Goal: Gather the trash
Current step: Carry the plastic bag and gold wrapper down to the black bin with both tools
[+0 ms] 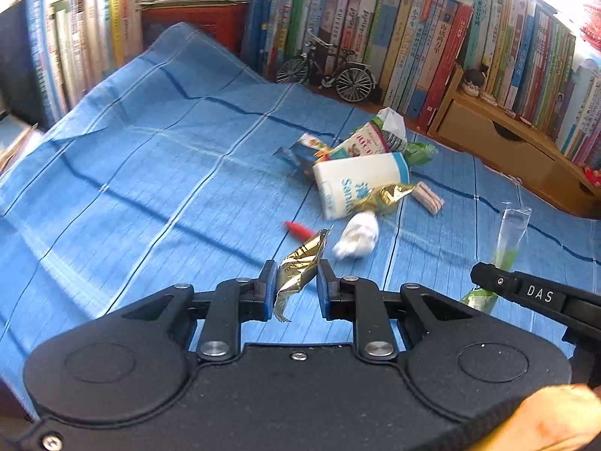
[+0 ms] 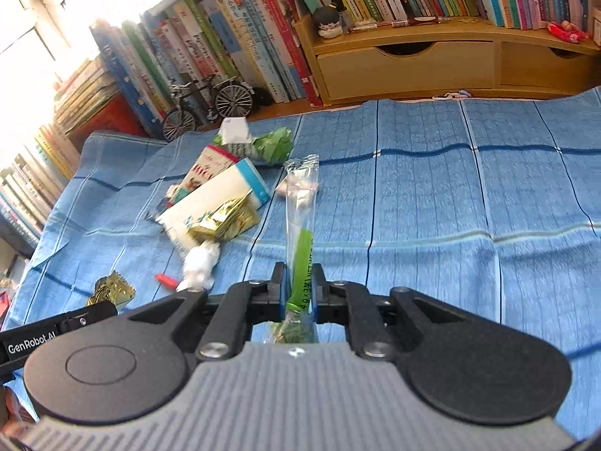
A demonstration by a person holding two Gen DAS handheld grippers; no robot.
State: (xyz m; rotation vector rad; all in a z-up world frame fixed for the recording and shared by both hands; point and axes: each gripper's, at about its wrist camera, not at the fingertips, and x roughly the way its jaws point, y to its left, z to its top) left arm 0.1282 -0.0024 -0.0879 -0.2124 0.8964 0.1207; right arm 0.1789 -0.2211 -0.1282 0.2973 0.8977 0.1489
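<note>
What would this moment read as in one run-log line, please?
left gripper: shut on gold wrapper | right gripper: shut on clear sachet | trash pile: on blue cloth

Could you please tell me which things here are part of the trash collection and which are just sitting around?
Trash: gold wrapper in left gripper; clear green sachet in right gripper; tissue wad; white packet.
Bystanders: model bicycle; books; wooden drawers.
</note>
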